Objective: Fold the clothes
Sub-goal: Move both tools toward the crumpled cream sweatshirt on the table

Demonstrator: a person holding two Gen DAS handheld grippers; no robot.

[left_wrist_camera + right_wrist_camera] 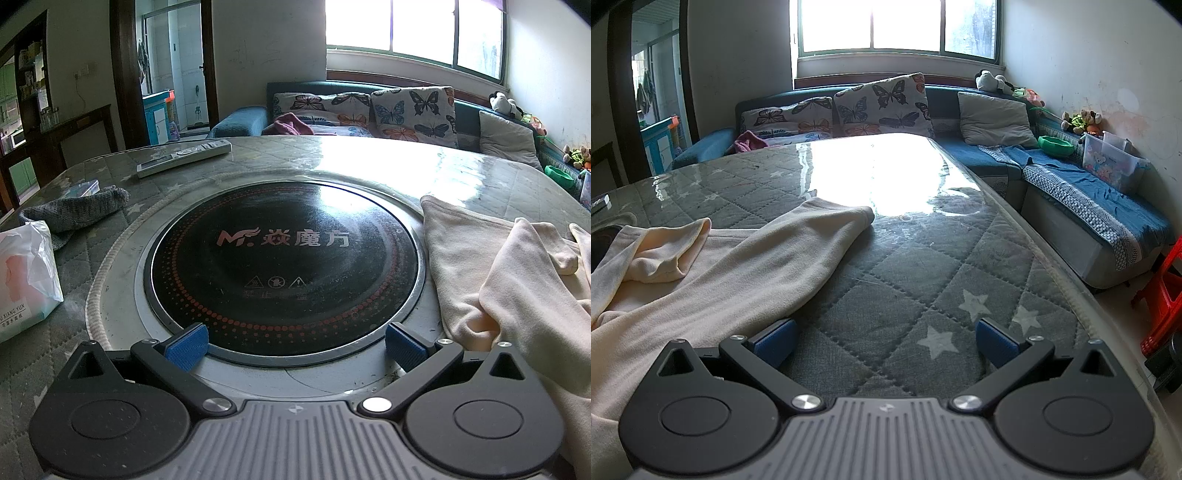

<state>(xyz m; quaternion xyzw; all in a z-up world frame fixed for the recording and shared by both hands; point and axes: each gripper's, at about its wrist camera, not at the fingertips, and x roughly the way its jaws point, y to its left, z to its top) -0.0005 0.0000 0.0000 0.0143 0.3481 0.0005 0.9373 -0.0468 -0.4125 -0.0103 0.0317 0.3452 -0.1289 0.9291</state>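
Note:
A cream long-sleeved garment (498, 280) lies rumpled on the table, right of the round black induction hob (284, 266). In the right wrist view the garment (713, 273) spreads over the left half, one sleeve reaching toward the bright table middle. My left gripper (295, 343) is open and empty, low over the hob's near rim, with the garment just beside its right finger. My right gripper (886, 341) is open and empty over the quilted table cover (923, 280), its left finger (775, 341) at the garment's edge.
A grey sock (74, 212), a tissue pack (26, 280), and a white remote (184, 155) lie on the table's left side. A blue sofa with butterfly cushions (882, 107) stands behind the table. A red stool (1163, 295) is at the right.

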